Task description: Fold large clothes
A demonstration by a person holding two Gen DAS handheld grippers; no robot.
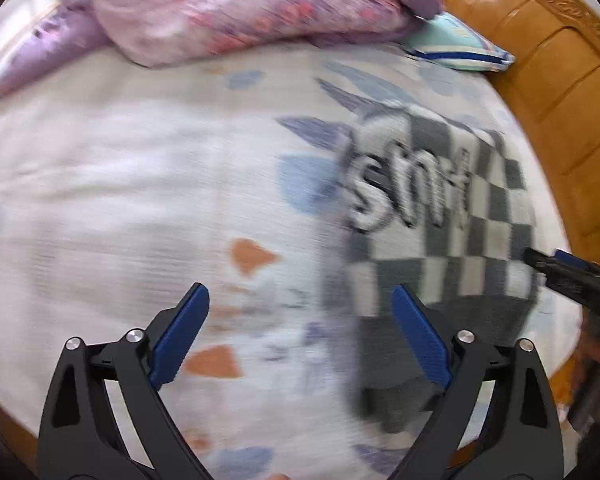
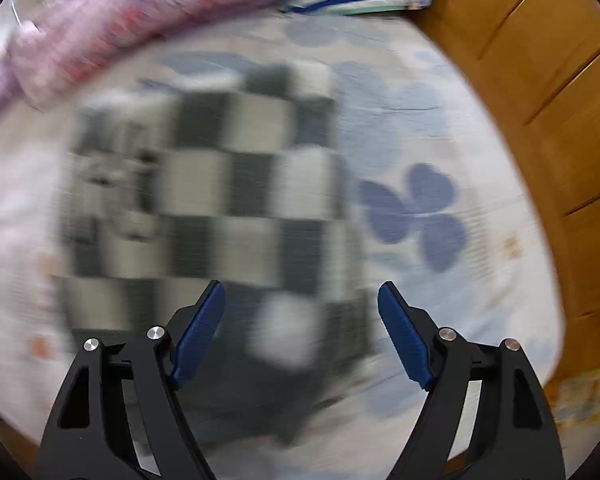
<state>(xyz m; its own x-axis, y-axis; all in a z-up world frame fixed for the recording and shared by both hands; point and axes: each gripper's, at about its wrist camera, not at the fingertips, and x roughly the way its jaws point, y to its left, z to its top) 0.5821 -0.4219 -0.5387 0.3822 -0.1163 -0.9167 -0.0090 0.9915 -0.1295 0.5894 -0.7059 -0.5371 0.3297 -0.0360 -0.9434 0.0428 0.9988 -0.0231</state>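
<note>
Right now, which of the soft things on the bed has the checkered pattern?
The folded checkered garment, grey and white with lettering. The purple quilt is floral; the pillow is pale turquoise with a blue stripe.

Checkered garment (image 2: 220,184): soft knit-looking cloth, matt, grey and white, blurred. Bedsheet (image 1: 120,184): thin woven cloth, matt, fine ribbed texture. Quilt (image 1: 240,4) at the sheet's far edge: smooth, slightly shiny fabric. Headboard (image 1: 560,92): varnished wood, glossy. Left gripper (image 1: 300,312), right gripper (image 2: 300,308): matt black plastic, ribbed blue pads, shiny metal pins.
</note>
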